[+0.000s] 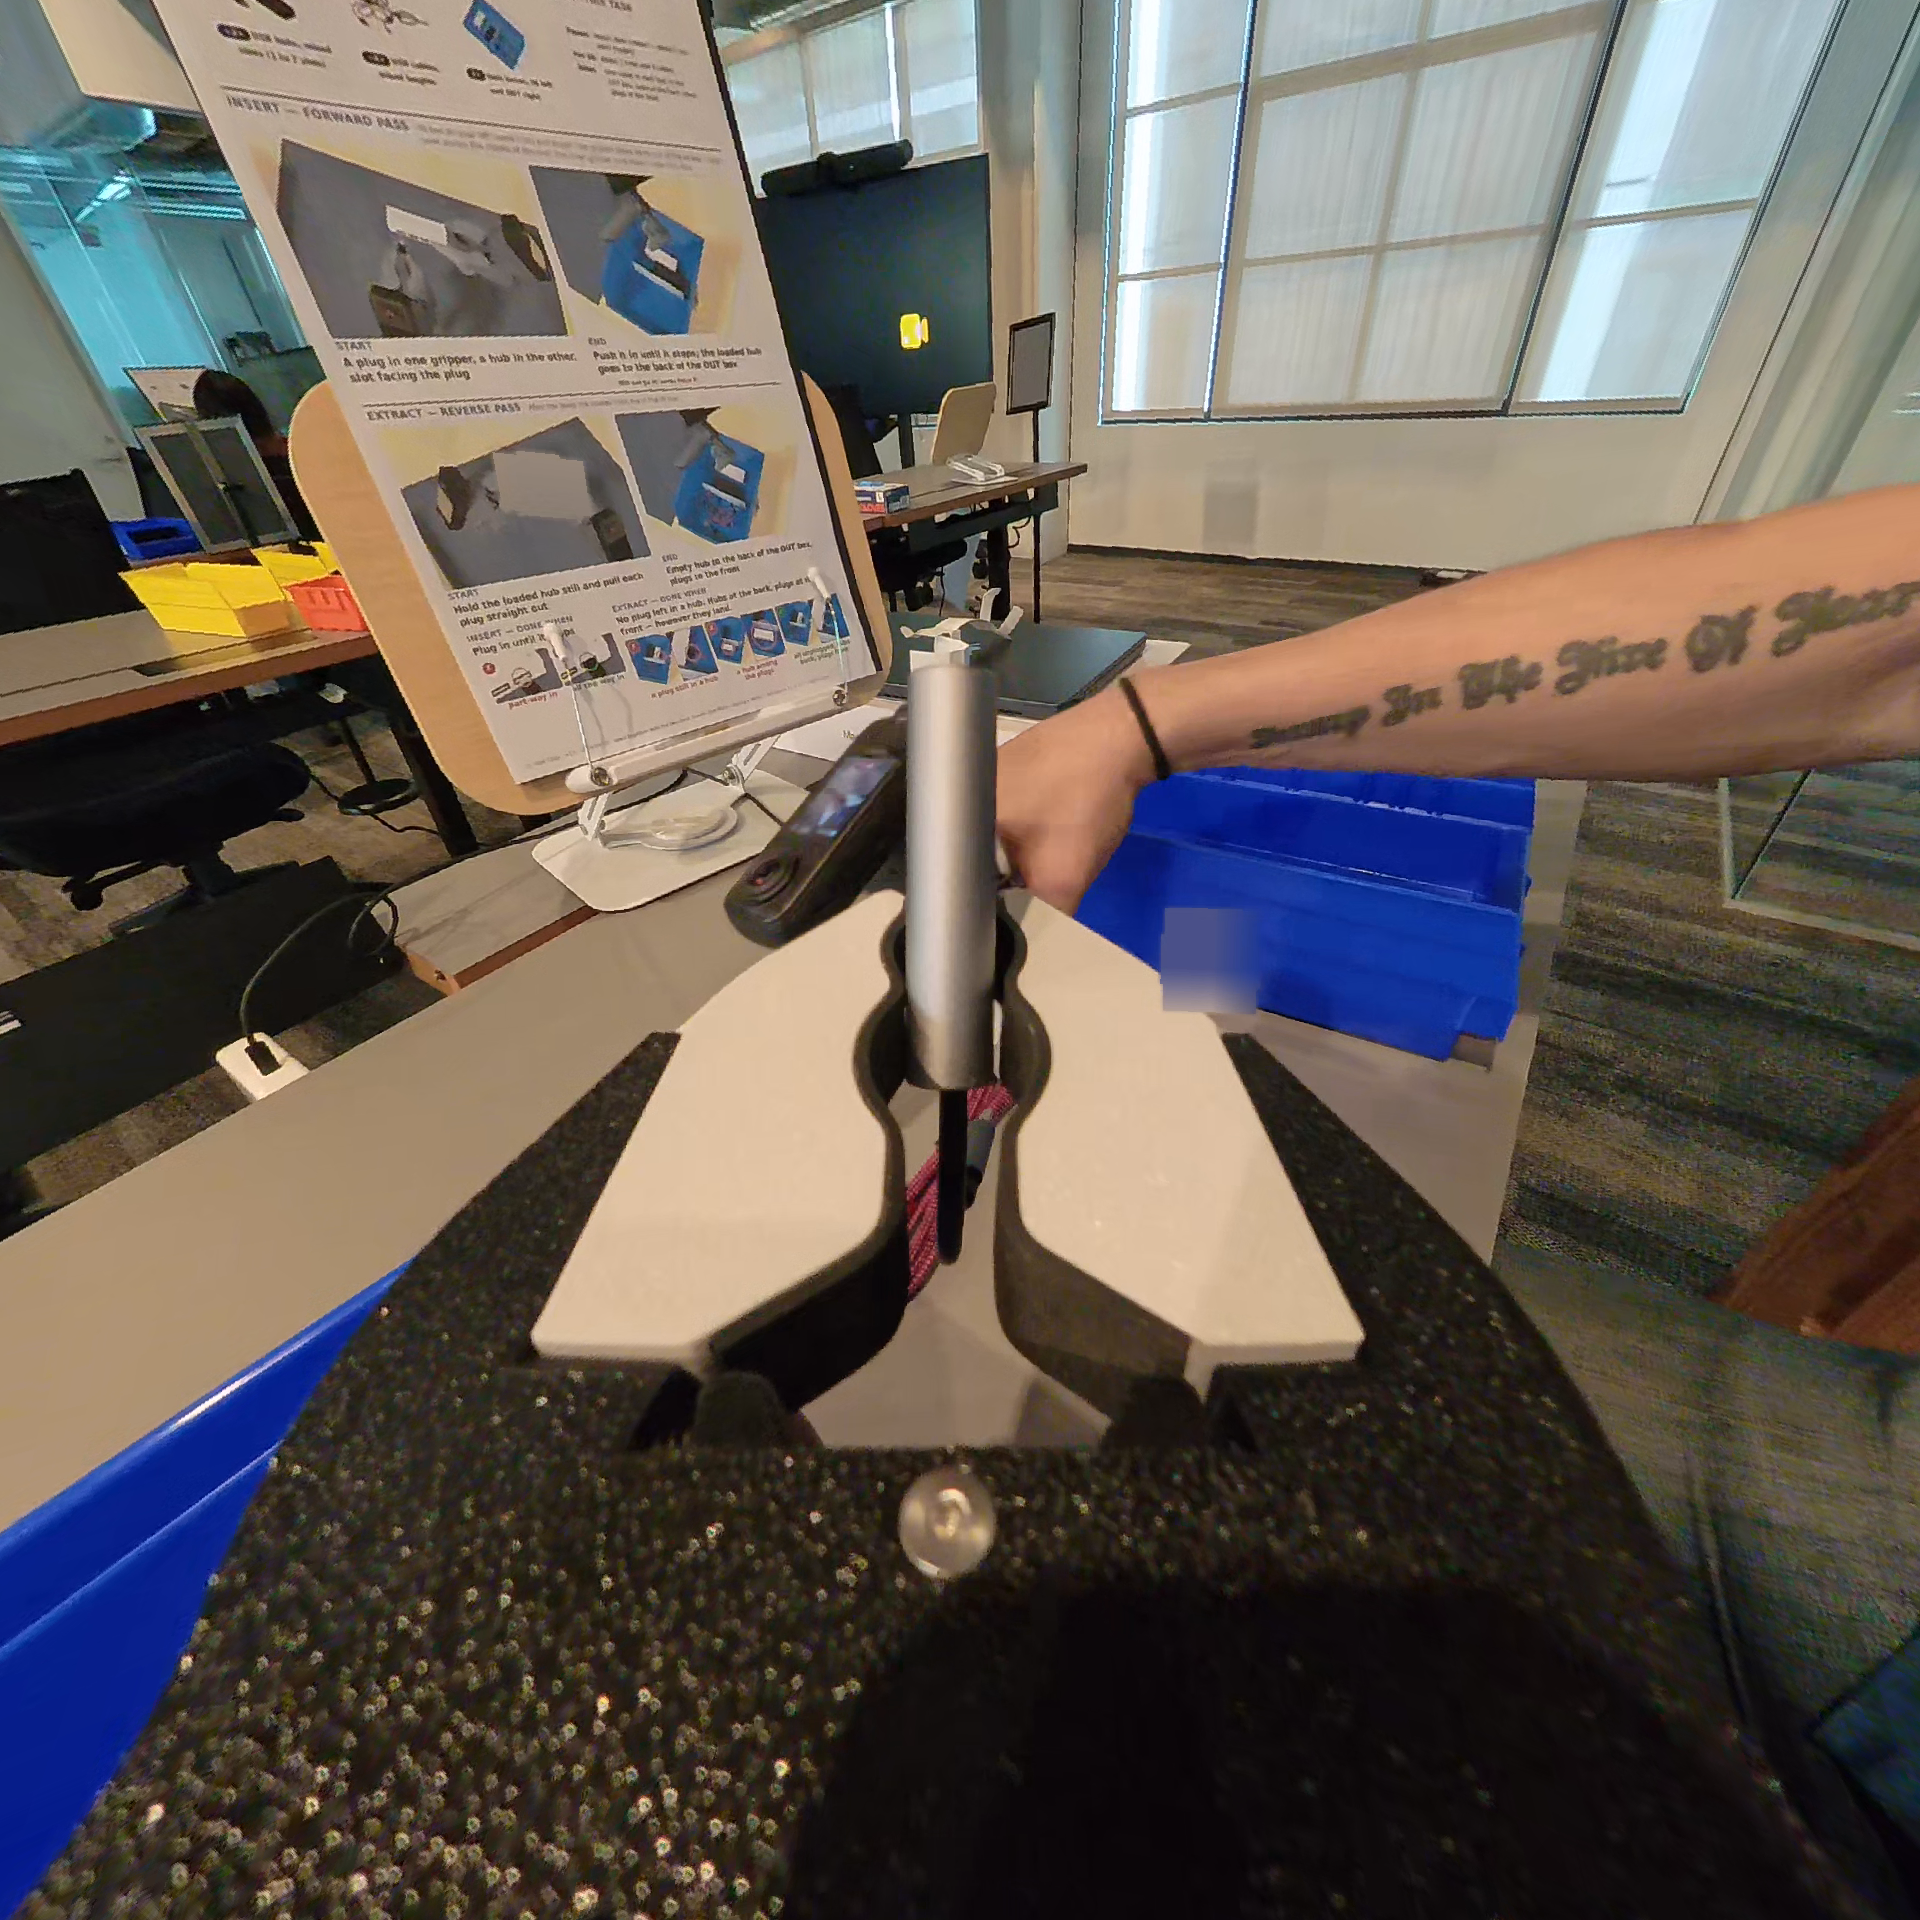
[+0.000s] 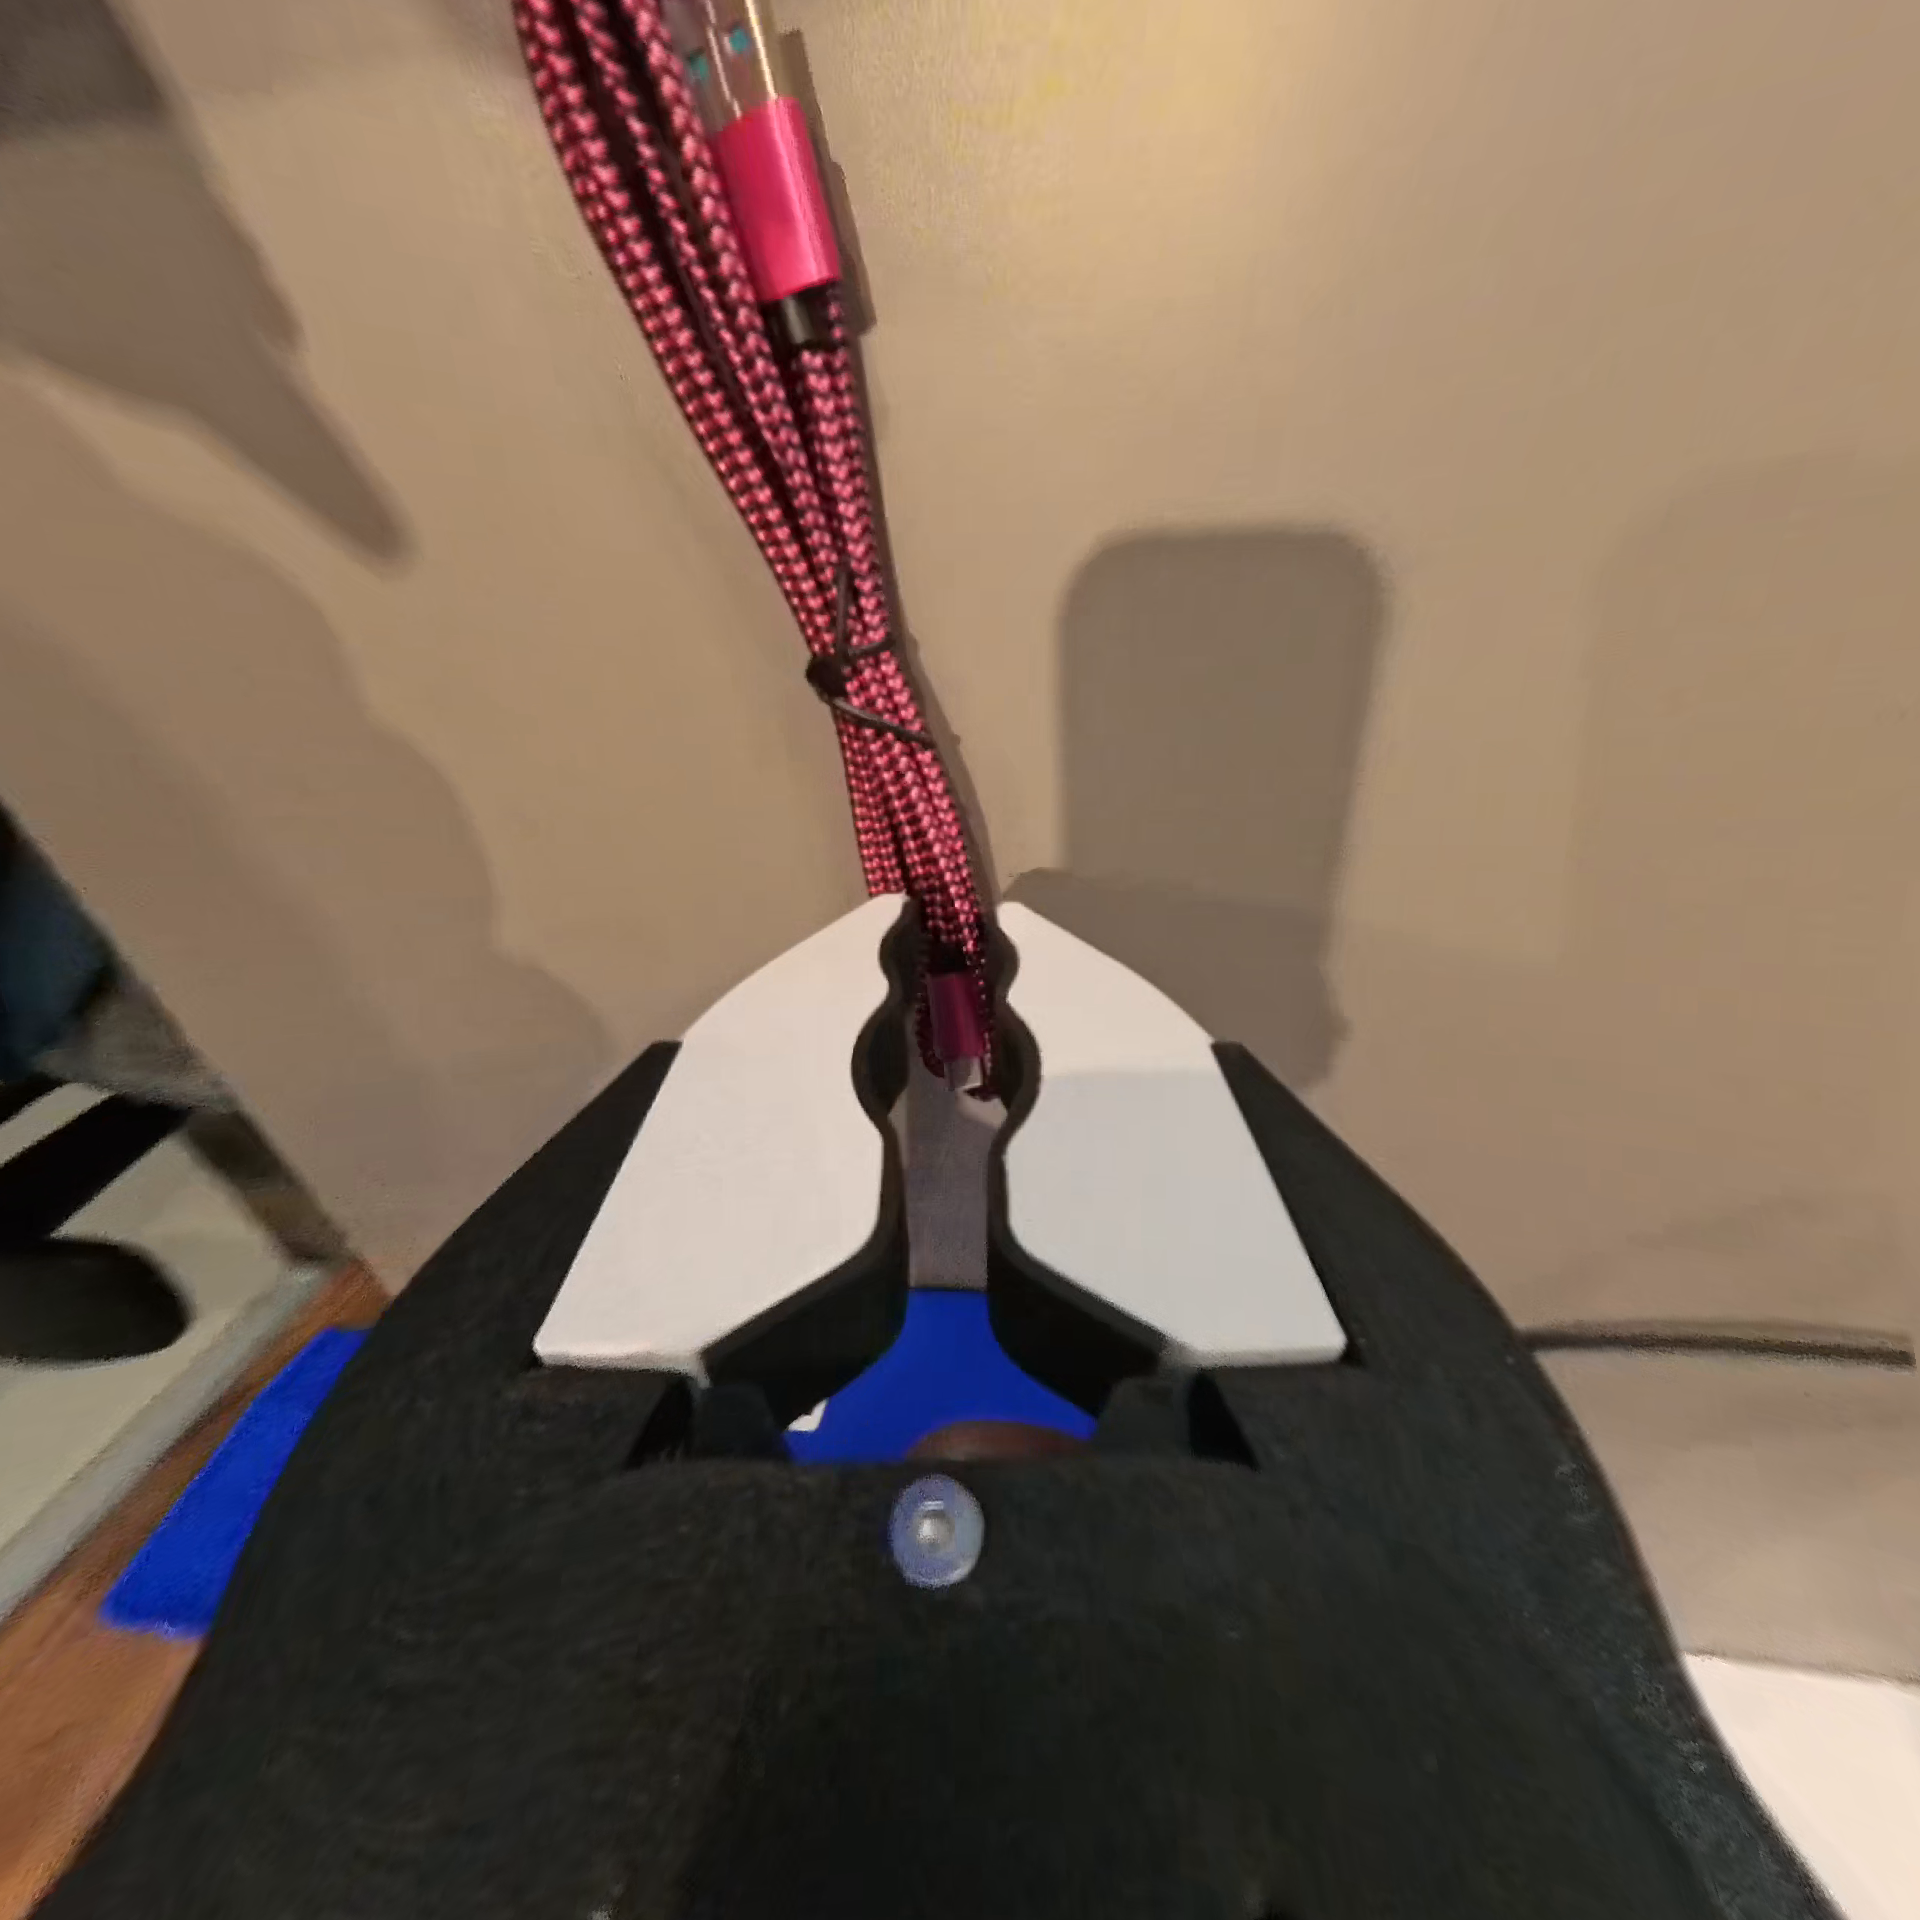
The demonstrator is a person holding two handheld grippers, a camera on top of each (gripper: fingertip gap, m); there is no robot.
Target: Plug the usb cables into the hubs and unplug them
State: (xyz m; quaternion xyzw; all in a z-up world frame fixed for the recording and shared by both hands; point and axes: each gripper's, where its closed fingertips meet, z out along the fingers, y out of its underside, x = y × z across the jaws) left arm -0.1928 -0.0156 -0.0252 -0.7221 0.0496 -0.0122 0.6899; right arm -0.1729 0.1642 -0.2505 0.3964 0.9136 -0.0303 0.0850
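Two claws, both clamped: left claw [image 1: 948, 997] grips an upright grey hub [image 1: 948, 862] above the grey worktop [image 1: 312, 1174]; right claw [image 2: 951, 997] pinches the magenta braided cable [image 2: 831, 499] by its plug, bundle tied.

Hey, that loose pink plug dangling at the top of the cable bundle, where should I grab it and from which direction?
Grip the pink plug by its pink plastic housing, not the metal tip or the braid. It lies along the tied cable bundle, so come from its outer, right-hand side in the right wrist view, jaws closing across its flat faces. The right gripper is shut on the bundle's other end.
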